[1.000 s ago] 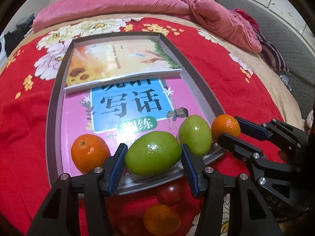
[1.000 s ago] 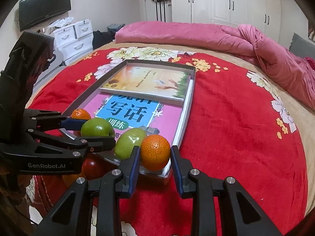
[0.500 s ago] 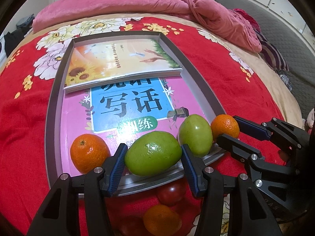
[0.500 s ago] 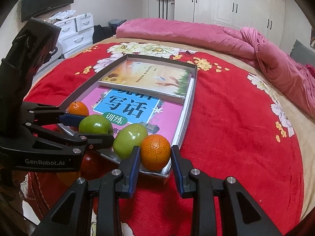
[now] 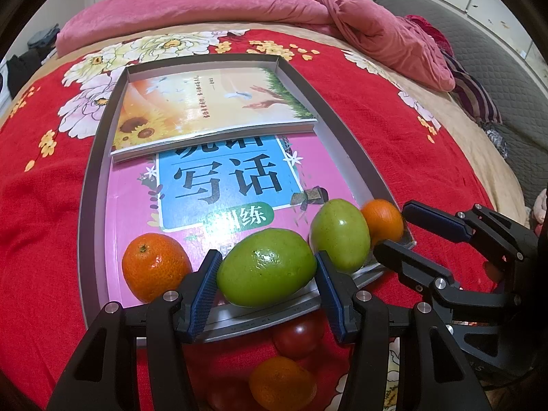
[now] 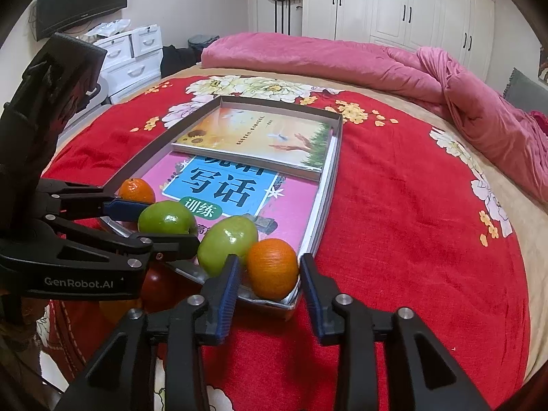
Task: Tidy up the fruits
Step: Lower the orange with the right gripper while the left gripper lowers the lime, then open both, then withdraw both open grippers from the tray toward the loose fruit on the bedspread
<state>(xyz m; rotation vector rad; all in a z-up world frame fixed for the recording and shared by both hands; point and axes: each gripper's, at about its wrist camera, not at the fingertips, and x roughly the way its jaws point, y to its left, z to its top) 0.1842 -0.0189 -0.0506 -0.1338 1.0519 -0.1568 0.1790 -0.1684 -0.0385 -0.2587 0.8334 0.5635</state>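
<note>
The shallow grey metal tray (image 5: 346, 144) on the bed holds two books, two green oval fruits and two oranges. The left gripper (image 5: 265, 284) fingers clench one green fruit (image 5: 267, 267). The right gripper (image 6: 270, 284) fingers are opening, pads clear of the orange (image 6: 272, 269) between them.

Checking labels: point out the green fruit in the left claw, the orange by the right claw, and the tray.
green fruit (image 5: 266, 267), left wrist view, centre.
orange (image 6: 272, 269), right wrist view, front.
tray (image 5: 89, 178), left wrist view, left rim.
</note>
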